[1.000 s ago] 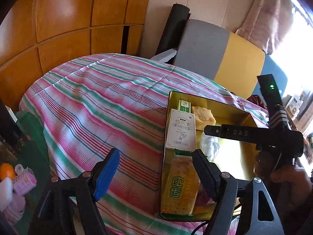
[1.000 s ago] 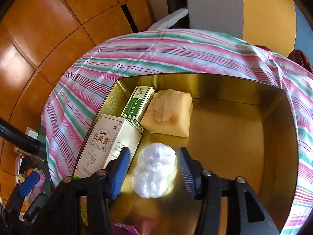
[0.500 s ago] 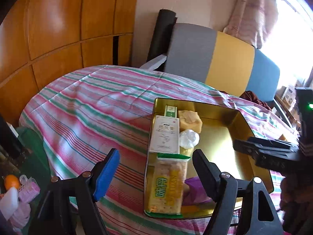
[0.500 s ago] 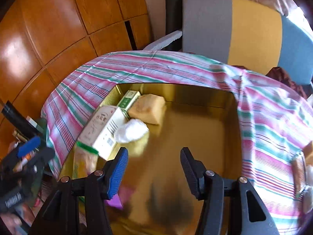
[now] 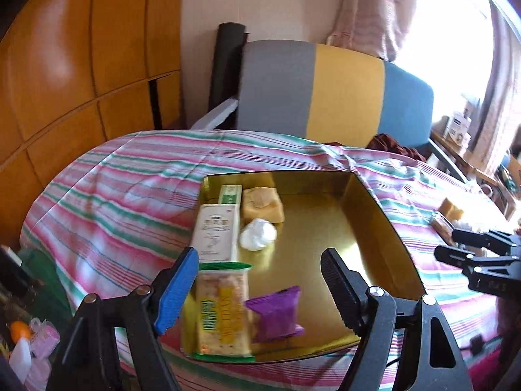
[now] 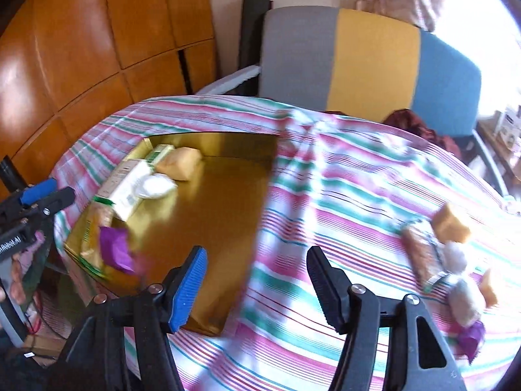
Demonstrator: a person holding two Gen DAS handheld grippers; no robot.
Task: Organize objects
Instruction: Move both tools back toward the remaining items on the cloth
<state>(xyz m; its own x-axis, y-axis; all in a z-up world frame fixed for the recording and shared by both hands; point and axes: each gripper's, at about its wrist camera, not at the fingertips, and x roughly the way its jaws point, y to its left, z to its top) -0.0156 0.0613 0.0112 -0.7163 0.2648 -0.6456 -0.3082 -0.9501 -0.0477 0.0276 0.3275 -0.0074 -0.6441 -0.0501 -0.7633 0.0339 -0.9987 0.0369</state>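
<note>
Both the left gripper point(image 5: 260, 280) and right gripper point(image 6: 257, 277) hang with jaws spread wide, holding nothing, above the gold tray point(image 5: 374, 215) on the striped table point(image 6: 342, 189).

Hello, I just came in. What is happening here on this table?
A person with tongs in each hand is sorting small items into a gold tray on a striped tablecloth. The tray holds a white box, a cracker pack, a purple packet and more. Both the left tongs and right tongs are open and empty. More snacks wait outside the tray.
</note>
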